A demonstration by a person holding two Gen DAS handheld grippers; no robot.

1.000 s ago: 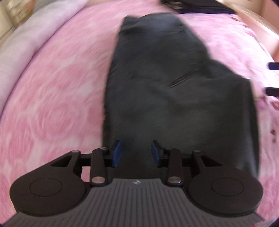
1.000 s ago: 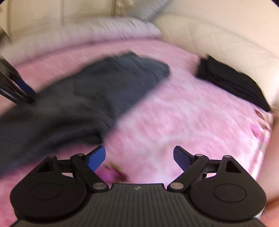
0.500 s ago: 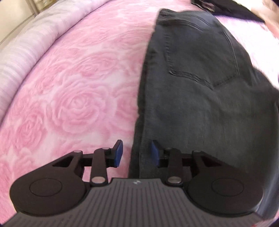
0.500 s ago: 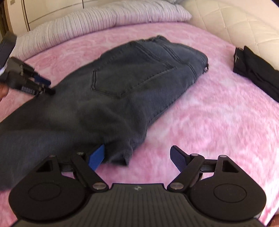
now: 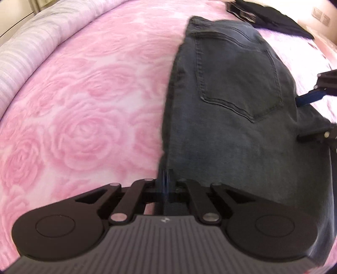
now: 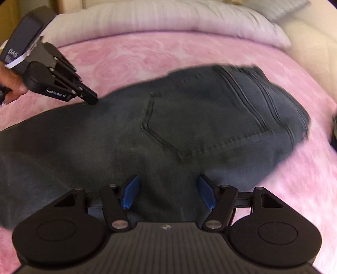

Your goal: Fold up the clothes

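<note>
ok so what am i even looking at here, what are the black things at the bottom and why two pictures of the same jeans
There is no robot here. A person holds a pair of hand-held tongs in each hand, and each carries a camera looking along its two fingers, so you get two views of one scene.

On the pink rose-patterned bedspread lie dark grey jeans, back pocket up. A black folded garment sits further away.

In the left wrist view, the left tongs have just closed at the long side edge of the jeans; whether they pinch the cloth is hard to see.

In the right wrist view, the right tongs are open over the jeans, their jaws having just been closing, not yet gripping. The left tongs show at upper left there.
</note>
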